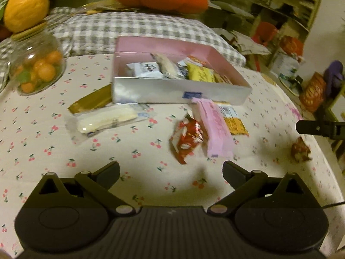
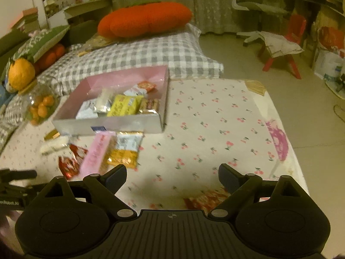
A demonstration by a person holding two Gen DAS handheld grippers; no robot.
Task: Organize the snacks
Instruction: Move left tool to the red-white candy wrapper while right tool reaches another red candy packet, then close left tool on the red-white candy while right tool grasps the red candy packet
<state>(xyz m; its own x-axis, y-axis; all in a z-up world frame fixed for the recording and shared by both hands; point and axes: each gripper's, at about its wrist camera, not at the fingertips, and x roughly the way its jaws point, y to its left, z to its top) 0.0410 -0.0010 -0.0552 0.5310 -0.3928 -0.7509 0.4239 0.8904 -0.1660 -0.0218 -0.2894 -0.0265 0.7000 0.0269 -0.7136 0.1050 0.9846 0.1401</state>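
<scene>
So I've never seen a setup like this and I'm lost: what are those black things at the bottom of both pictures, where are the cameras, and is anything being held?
There is no robot arm here. A person holds one hand tool with tongs in each hand, and a wide-angle camera on each tool looks forward along its two fingers. One picture is from the left tongs, the other from the right tongs. Both stand open and hold nothing.

Below is a table with a cherry-print cloth. On it sits a shallow box with a pink inside, already holding several snack packets. In front of it, loose snacks lie waiting: a pink bar, a red packet, a yellow packet, a clear-wrapped white bar and a gold packet. A glass jar stands to the left of the box.
</scene>
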